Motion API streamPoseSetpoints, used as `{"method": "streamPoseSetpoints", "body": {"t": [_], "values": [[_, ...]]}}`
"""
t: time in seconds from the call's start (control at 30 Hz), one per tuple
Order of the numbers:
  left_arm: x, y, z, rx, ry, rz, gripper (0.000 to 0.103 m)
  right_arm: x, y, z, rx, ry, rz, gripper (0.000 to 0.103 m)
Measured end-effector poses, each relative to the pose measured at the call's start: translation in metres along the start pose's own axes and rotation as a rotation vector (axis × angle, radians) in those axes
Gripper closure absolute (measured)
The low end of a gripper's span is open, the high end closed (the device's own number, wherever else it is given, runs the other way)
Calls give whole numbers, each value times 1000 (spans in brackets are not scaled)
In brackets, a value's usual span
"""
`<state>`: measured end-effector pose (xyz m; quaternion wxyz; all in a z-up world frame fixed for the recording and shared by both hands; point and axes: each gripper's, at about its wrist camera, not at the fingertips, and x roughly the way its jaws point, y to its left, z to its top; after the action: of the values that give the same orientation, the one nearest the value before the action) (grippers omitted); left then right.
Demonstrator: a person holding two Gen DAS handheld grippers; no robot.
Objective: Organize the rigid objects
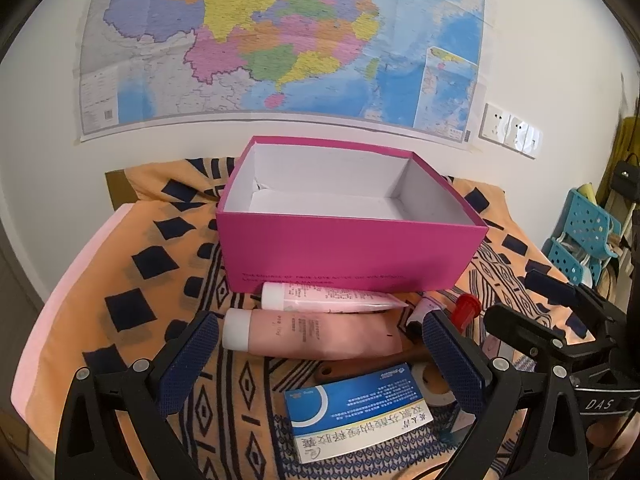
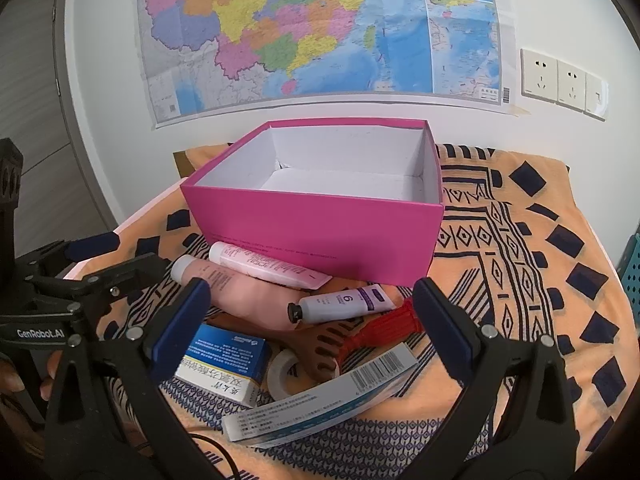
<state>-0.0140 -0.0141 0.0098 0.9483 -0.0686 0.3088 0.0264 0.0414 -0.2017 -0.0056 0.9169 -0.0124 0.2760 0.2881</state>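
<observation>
An open pink box (image 1: 348, 246) (image 2: 316, 226) with a bare white inside stands on the patterned cloth. In front of it lie two pink tubes (image 1: 316, 334) (image 2: 240, 284), a small purple tube (image 2: 344, 302), a red object (image 2: 384, 328) (image 1: 466, 310), a brown comb (image 2: 316, 346), a tape roll (image 2: 282, 372) and two blue-and-white medicine boxes (image 1: 352, 416) (image 2: 224, 364) (image 2: 320, 396). My left gripper (image 1: 320, 364) hangs open above the larger pink tube and a medicine box. My right gripper (image 2: 312, 328) is open over the pile, holding nothing.
The orange and navy patterned cloth (image 2: 520, 264) covers the table, which is pushed against a white wall with a large map (image 1: 280, 40). Wall sockets (image 2: 560, 80) sit at the right. A blue perforated rack (image 1: 580, 236) stands beyond the table's right edge.
</observation>
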Motion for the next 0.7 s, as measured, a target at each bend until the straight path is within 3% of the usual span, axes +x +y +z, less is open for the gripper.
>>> {"method": "streamPoseSetpoints", "body": {"t": [0.3,0.57,0.7], "values": [[-3,-15,-11,75,20,-95,0,-10,-17,-2,20,-16,-17,2],[5,-48,-34,198,128,-324,0,-19,-56,-11,98,-3,-29,2],[21,-62,-41,221,188,-321,1,-19,-66,-21,109,23,6,2]]}}
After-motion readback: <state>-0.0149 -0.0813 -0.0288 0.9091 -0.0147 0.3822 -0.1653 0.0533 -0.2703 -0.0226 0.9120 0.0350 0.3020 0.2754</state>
